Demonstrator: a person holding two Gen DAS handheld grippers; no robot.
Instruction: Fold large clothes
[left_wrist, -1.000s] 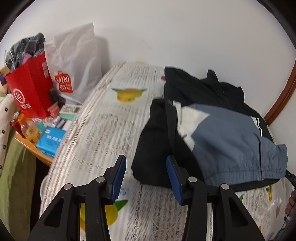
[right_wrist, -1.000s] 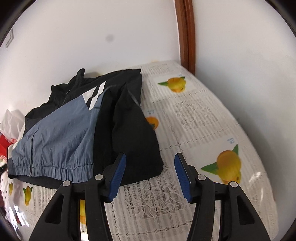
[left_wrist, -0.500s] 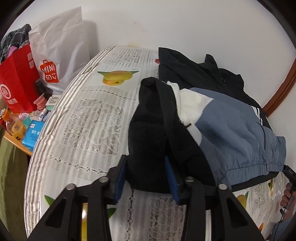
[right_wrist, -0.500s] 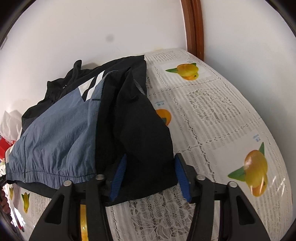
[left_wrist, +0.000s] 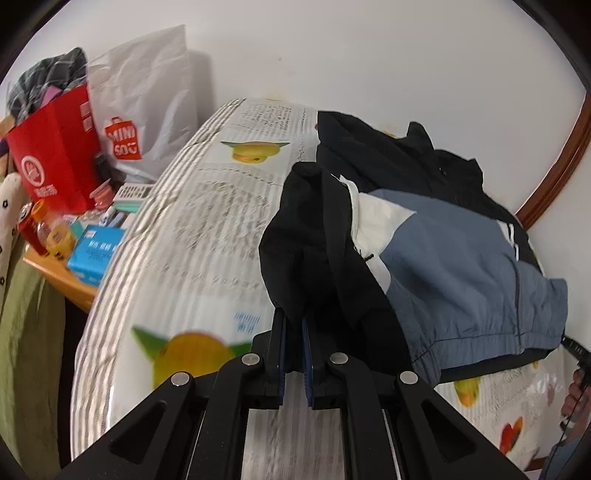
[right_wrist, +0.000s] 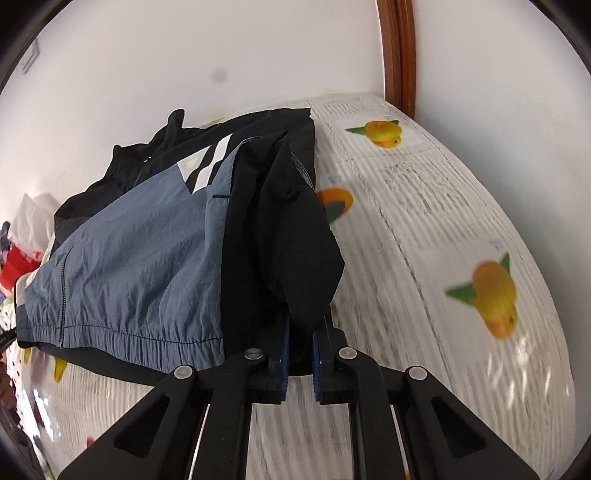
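A black, blue-grey and white jacket (left_wrist: 461, 251) lies on a table with a white lace cloth printed with oranges (left_wrist: 207, 236). Its black sleeves are folded in along the sides. My left gripper (left_wrist: 293, 325) is shut on the black sleeve end (left_wrist: 306, 236) at the jacket's left side and lifts it a little. My right gripper (right_wrist: 300, 332) is shut on the other black sleeve end (right_wrist: 295, 251) at the jacket's right side, also raised. The jacket's blue front (right_wrist: 140, 266) shows in the right wrist view.
A red paper bag (left_wrist: 55, 155) and a white Miniso bag (left_wrist: 147, 107) stand left of the table, with a blue box (left_wrist: 96, 254) and bottles on a low wooden shelf. A white wall and a brown wooden frame (right_wrist: 399, 55) stand behind the table.
Both grippers moved forward onto the sleeve ends and closed on them. The sleeve ends are now lifted off the cloth.
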